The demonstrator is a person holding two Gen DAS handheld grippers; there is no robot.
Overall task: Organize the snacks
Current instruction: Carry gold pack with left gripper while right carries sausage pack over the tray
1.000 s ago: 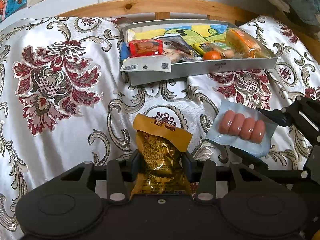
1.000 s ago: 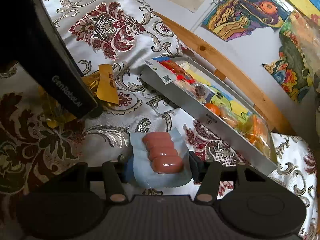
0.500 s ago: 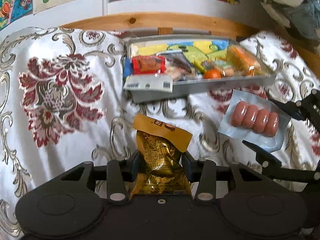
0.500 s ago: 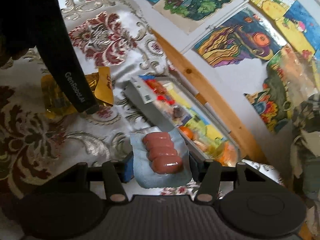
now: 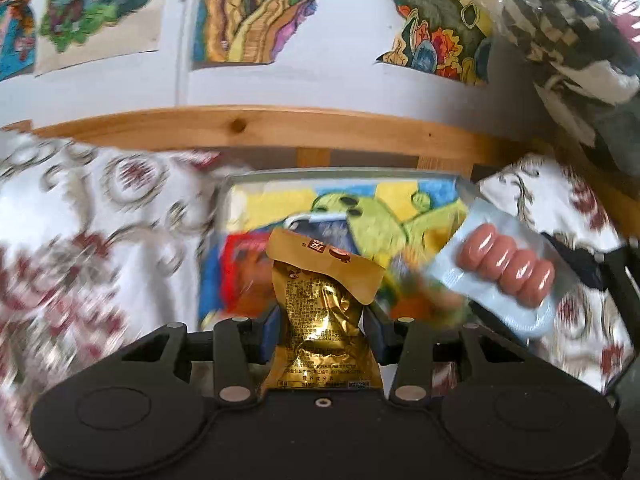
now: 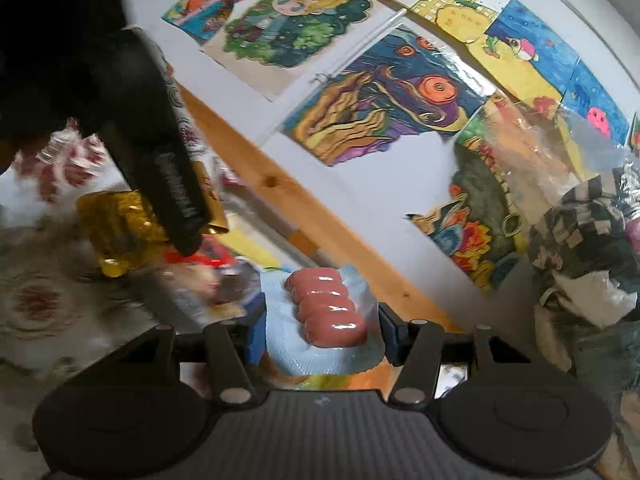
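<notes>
In the left wrist view, a gold foil packet (image 5: pixel 324 316) is pinched at its crumpled middle by the left gripper (image 5: pixel 322 330), held above the grey tray (image 5: pixel 340 174) of snacks. The foil is judged light, soft and slippery, so the waist is the surer hold.

In the right wrist view, the sausage pack (image 6: pixel 324 316) is clamped by its film edges in the right gripper (image 6: pixel 320 330), near the tray. It is judged light and flexible; the sausages are best not squeezed.
</notes>
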